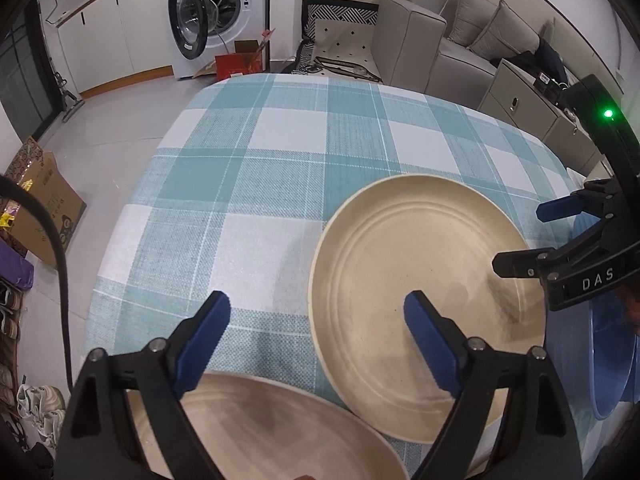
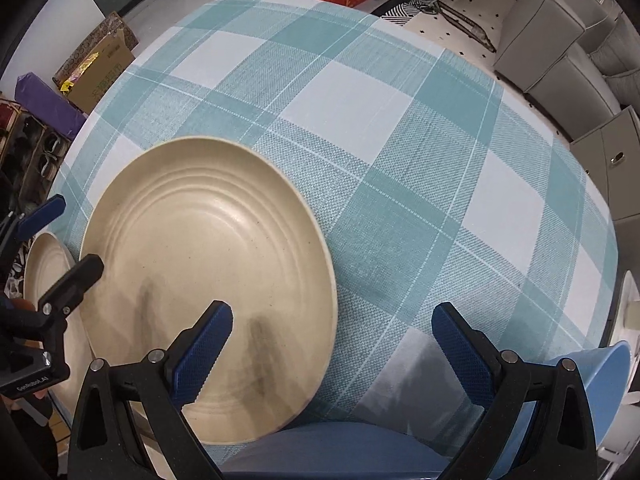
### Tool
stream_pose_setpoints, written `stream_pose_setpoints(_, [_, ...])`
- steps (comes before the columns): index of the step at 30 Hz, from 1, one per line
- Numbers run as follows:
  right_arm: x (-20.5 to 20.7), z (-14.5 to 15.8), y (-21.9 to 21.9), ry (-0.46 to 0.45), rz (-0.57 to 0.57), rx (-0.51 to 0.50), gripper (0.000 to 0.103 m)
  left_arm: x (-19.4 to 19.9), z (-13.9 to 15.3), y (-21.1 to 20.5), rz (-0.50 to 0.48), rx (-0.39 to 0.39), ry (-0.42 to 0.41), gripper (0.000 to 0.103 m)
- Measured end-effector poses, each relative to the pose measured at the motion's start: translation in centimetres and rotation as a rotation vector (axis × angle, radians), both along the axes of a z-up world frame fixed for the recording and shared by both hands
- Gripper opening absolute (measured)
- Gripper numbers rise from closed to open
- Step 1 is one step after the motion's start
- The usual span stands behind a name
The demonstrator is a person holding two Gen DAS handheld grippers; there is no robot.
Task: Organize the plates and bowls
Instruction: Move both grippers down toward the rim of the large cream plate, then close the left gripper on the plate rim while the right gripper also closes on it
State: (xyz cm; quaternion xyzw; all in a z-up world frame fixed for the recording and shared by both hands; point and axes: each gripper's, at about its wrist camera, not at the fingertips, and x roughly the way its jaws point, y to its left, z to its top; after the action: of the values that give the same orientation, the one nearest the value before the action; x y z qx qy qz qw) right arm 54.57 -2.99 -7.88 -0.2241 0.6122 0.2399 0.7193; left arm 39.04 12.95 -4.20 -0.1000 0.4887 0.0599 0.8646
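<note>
A large beige ridged plate [image 1: 420,280] [image 2: 200,240] lies on the teal check tablecloth [image 1: 280,160]. A second beige plate [image 1: 260,432] [image 2: 44,264] sits beside it at the near edge, its rim touching or slightly under the first. A blue bowl [image 1: 612,360] [image 2: 340,452] stands at the near right. My left gripper [image 1: 316,312] is open, straddling the large plate's left rim, with one finger over the plate and one over the cloth. My right gripper [image 2: 332,316] [image 1: 522,236] is open, pointing down astride that plate's right rim, just beyond the bowl.
A washing machine [image 1: 216,16] with its door open stands beyond the table. A grey sofa [image 1: 460,32] and a low cabinet [image 1: 520,100] are at the right. Cardboard boxes [image 1: 44,212] and shoes lie on the floor at the left.
</note>
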Motion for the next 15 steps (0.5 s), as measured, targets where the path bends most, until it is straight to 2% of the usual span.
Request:
stream_pose_setpoints(1, [0.2,-0.1,0.0,0.005,0.0,0.003,0.102,0.0,-0.1,0.1,-0.003,-0.013,0.004,0.077])
stream_pose_setpoints(5, [0.4,-0.2,0.1,0.022,-0.017,0.018,0.102,0.0,-0.6,0.0,-0.021,-0.059,0.024,0.068])
stream_pose_setpoints(8, [0.6,-0.3,-0.1,0.029,-0.024,0.022,0.101,-0.1,-0.6,-0.2,-0.03,-0.059,0.024,0.066])
stream_pose_setpoints(10, [0.7,-0.5,-0.1,0.041,-0.021,0.026,0.098,-0.2,-0.6,-0.5,-0.041,-0.06,0.029,0.066])
stream_pose_setpoints(12, [0.7,-0.8,-0.3,0.047,-0.018,0.023,0.09,-0.2,-0.5,-0.7,-0.05,-0.05,0.034,0.065])
stream_pose_setpoints(15, [0.4,-1.4,-0.2,0.061,-0.014,0.014,0.084,-0.2,-0.7,-0.8,-0.056,-0.049,0.042,0.061])
